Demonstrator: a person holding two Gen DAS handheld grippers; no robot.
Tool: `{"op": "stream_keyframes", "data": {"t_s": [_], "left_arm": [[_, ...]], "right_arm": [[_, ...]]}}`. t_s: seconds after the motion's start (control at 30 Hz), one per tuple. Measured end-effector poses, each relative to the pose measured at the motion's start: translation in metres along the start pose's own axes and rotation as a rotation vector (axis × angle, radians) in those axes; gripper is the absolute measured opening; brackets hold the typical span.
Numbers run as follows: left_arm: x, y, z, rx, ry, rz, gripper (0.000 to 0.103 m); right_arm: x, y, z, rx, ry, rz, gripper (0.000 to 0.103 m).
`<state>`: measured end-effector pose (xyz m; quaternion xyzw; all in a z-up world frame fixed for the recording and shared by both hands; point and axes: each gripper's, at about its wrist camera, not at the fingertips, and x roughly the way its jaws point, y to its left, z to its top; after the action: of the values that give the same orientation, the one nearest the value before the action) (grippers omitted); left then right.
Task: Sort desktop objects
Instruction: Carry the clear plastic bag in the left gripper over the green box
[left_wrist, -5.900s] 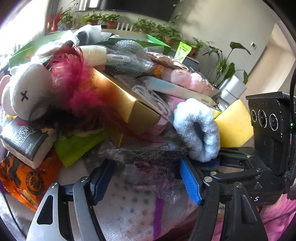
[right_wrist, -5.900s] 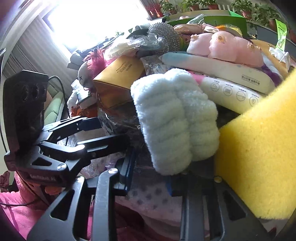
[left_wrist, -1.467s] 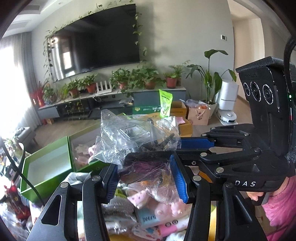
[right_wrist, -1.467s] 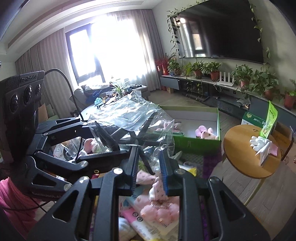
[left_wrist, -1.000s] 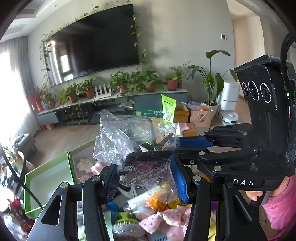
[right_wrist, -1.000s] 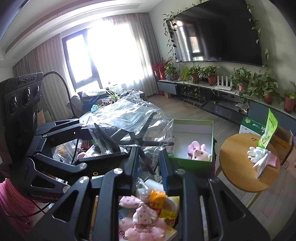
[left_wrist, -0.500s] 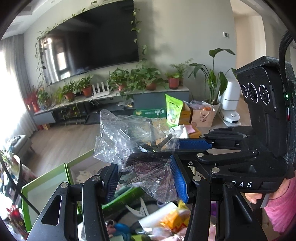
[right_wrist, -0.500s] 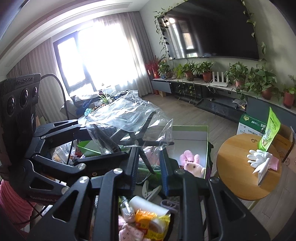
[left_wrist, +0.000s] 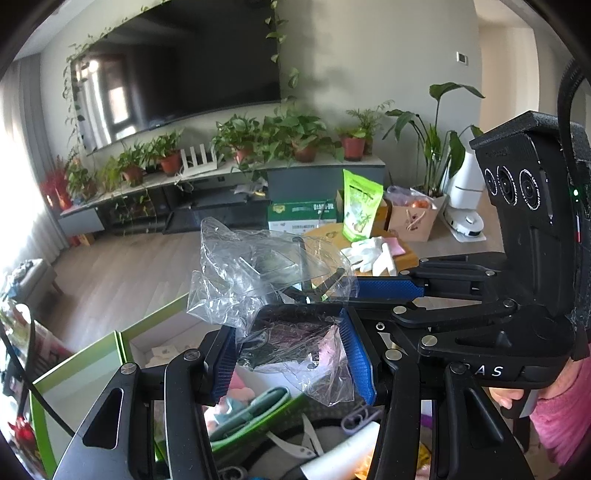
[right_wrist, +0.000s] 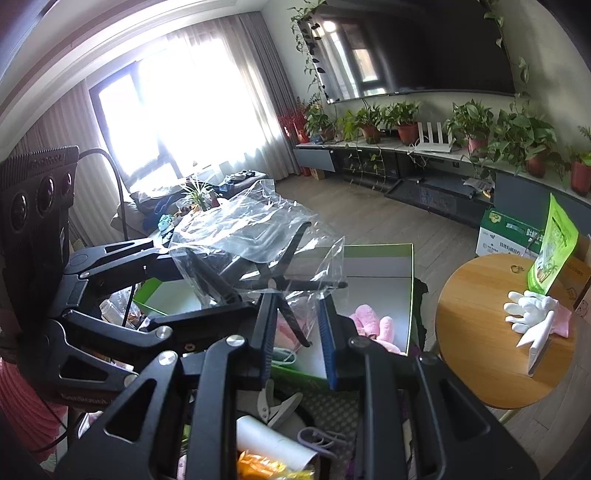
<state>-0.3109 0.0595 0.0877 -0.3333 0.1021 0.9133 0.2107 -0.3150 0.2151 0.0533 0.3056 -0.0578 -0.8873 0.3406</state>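
A crumpled clear plastic bag (left_wrist: 273, 288) with dark pieces inside is held up in the air between both grippers. My left gripper (left_wrist: 291, 358) is shut on the bag's lower part. My right gripper (right_wrist: 295, 332) is shut on the same bag (right_wrist: 255, 243), coming in from the right of the left wrist view. Below them stand open green boxes with white insides (right_wrist: 373, 273); one holds a pink plush toy (right_wrist: 369, 325). The same boxes show in the left wrist view (left_wrist: 74, 384).
Below the grippers lie a white clip (right_wrist: 273, 406), a purple clip (right_wrist: 317, 439), a white roll (right_wrist: 273, 439) and an orange packet. A round wooden side table (right_wrist: 480, 332) with white gloves and a green pouch stands to the right.
Both grippers have carried the bag up from the pile and on toward the green boxes. The pile has slid down and out of view. Both grips are unchanged.
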Motion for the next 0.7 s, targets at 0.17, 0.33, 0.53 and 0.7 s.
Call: {"op": "stream_keyframes", "data": {"t_s": [0.17, 0.33, 0.53, 0.7], "left_arm": [[0.022, 0.011, 0.001, 0.000, 0.020, -0.011, 0.053], [0.045, 0.021, 0.003, -0.004, 0.042, -0.025, 0.053], [0.072, 0.030, 0.006, -0.021, 0.063, -0.037, 0.053], [0.089, 0.035, 0.005, -0.022, 0.072, -0.046, 0.053]], "right_arm": [[0.018, -0.010, 0.001, 0.021, 0.015, -0.002, 0.024], [0.041, -0.021, 0.001, 0.046, 0.034, -0.007, 0.024], [0.061, -0.036, 0.002, 0.078, 0.053, -0.029, 0.024], [0.073, -0.045, 0.001, 0.087, 0.067, -0.044, 0.024]]}}
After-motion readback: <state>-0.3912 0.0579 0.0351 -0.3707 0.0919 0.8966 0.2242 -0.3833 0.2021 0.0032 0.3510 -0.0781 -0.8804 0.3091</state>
